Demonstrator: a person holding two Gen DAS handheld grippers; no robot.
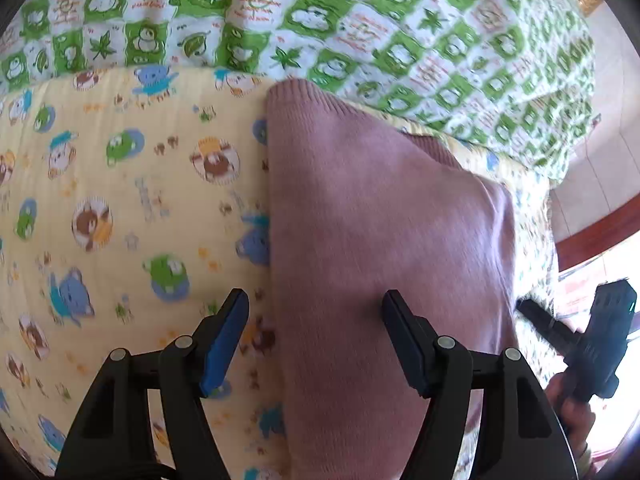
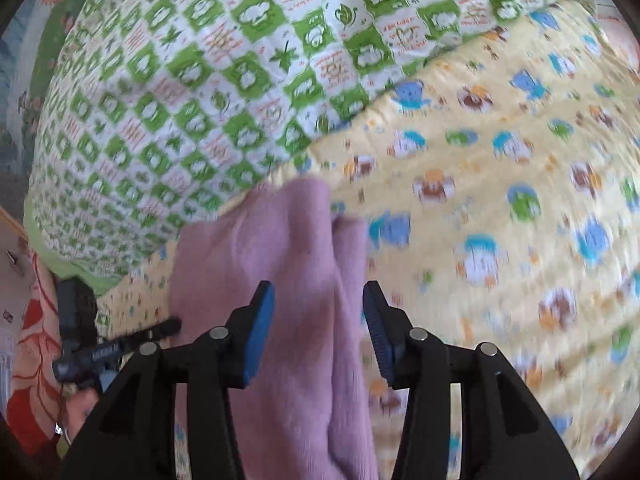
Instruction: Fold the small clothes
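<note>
A pink knitted garment (image 1: pixel 380 220) lies on a yellow sheet with cartoon animals (image 1: pixel 120 200). My left gripper (image 1: pixel 314 304) is open above the garment's left edge, one finger over the sheet, one over the knit. In the right wrist view the same garment (image 2: pixel 288 248) lies bunched with a long fold down its middle. My right gripper (image 2: pixel 318 296) is open and hovers over it, empty. The other gripper shows at the right edge of the left wrist view (image 1: pixel 592 344) and at the left edge of the right wrist view (image 2: pixel 88 344).
A green and white checked quilt (image 1: pixel 360 20) lies bunched behind the garment; it also shows in the right wrist view (image 2: pixel 200 80). A red wooden bed edge (image 1: pixel 600 228) and pale floor lie at the right. An orange patterned cloth (image 2: pixel 32 340) is at the left.
</note>
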